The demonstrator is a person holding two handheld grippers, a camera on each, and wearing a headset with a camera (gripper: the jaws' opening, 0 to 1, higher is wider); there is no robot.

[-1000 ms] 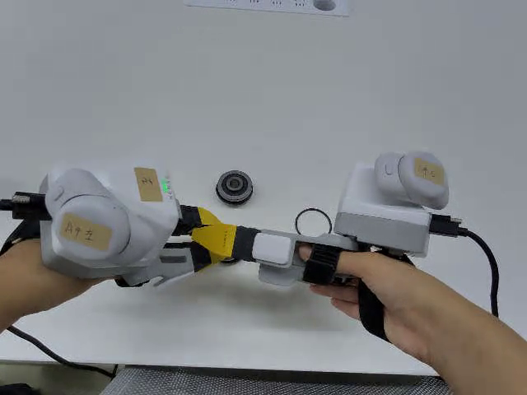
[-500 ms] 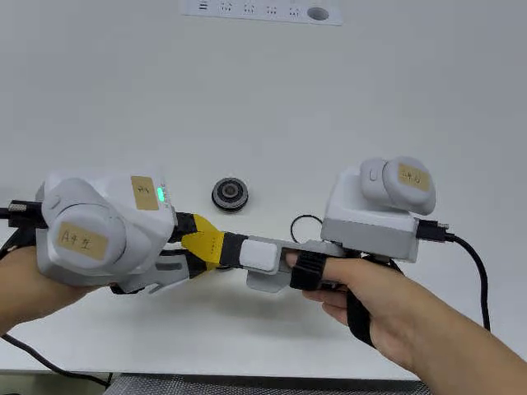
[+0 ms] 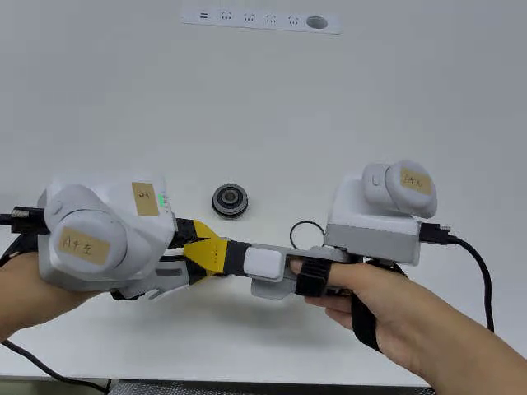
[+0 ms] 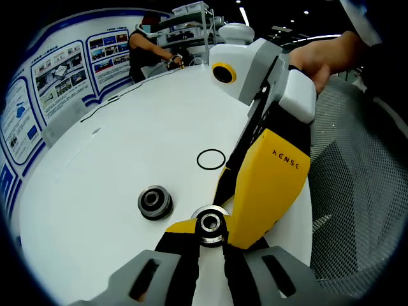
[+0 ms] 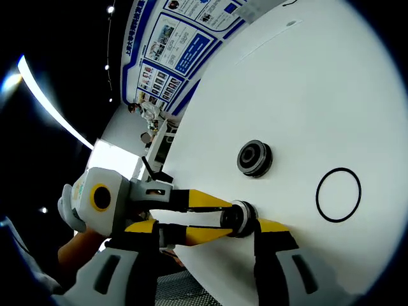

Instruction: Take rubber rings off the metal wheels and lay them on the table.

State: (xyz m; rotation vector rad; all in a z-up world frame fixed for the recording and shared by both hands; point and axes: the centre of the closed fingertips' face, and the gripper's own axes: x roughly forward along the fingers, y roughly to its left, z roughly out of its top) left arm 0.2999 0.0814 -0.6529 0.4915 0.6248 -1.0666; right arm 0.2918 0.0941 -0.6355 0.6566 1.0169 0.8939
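Observation:
A small metal wheel (image 4: 210, 224) with a dark rim is clamped between the yellow-tipped fingers of my left gripper (image 4: 210, 234), just above the table. My right gripper (image 5: 217, 229) meets it from the opposite side. Its jaws stand apart, and one yellow fingertip (image 5: 271, 226) rests against the wheel (image 5: 239, 218). In the head view the left gripper (image 3: 210, 251) and right gripper (image 3: 229, 257) join low over the near table, and the held wheel is hidden. A second wheel (image 3: 230, 200) lies flat on the table behind them. One loose black rubber ring (image 5: 338, 194) lies to its right.
The white table (image 3: 263, 107) stretches away behind the grippers. A white power strip (image 3: 262, 19) lies at its far edge. The table's near edge (image 3: 247, 374) runs just below my hands. A black cable (image 3: 482, 271) trails from the right gripper.
The grippers stay joined at the held wheel. The head camera has tipped, so more of the far table and the power strip shows.

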